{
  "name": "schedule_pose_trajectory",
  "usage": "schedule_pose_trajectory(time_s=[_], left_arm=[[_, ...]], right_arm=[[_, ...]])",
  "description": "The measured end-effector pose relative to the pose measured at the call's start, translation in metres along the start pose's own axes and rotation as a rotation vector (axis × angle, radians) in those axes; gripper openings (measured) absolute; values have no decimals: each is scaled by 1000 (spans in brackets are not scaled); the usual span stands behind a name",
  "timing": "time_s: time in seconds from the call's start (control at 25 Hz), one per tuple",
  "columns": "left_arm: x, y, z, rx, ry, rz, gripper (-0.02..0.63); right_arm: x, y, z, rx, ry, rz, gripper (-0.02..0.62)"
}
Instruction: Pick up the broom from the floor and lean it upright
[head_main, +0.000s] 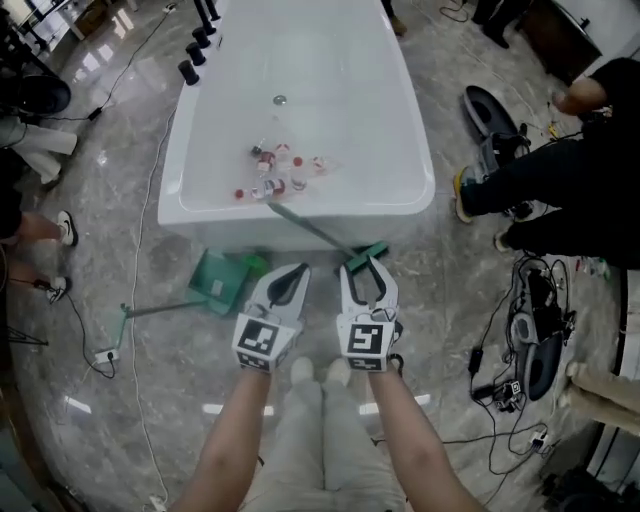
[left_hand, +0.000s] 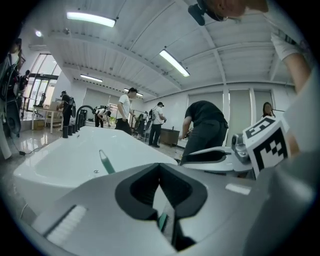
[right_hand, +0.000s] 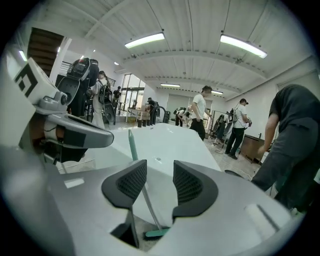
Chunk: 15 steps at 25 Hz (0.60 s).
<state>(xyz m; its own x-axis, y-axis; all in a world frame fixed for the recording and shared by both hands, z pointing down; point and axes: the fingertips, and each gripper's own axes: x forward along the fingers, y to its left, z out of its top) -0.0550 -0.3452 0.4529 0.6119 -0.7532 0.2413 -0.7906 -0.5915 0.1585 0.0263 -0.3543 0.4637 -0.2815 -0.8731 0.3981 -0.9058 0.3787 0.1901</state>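
Observation:
The green broom (head_main: 305, 228) stands slanted against the front wall of the white bathtub (head_main: 412, 140), its handle tip over the rim and its head (head_main: 366, 254) on the floor. My right gripper (head_main: 366, 276) is open, its two fingers on either side of the broom head without pressing on it. In the right gripper view the thin handle (right_hand: 133, 146) runs up between the open pads of the gripper (right_hand: 160, 171), and the head (right_hand: 157, 232) lies below. My left gripper (head_main: 292, 282) is shut on nothing, beside the right one. The left gripper view shows the handle (left_hand: 106, 162) past the closed jaws of the gripper (left_hand: 160, 167).
A green dustpan (head_main: 222, 280) with a long handle lies on the floor left of the grippers. Small bottles (head_main: 280, 170) sit in the tub; black bottles (head_main: 195, 50) stand on its far left corner. A person (head_main: 560, 180), bags and cables (head_main: 525, 330) crowd the right.

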Motion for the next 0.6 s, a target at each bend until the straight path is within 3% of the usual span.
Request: schedule_pose_trajectory(time_s=[0.12, 0.2, 0.4, 0.6], left_arm=[[-14, -25, 28, 34, -3, -34, 0], [-22, -36, 49, 48, -15, -42, 0], [-36, -57, 114, 86, -96, -47, 0], [-47, -76, 169, 132, -160, -64, 0]], right_arm=[[-27, -7, 29, 3, -30, 13, 108], [-43, -10, 53, -2, -65, 35, 5], [-79, -24, 121, 25, -193, 107, 3], [-115, -29, 164, 41, -250, 176, 2]])
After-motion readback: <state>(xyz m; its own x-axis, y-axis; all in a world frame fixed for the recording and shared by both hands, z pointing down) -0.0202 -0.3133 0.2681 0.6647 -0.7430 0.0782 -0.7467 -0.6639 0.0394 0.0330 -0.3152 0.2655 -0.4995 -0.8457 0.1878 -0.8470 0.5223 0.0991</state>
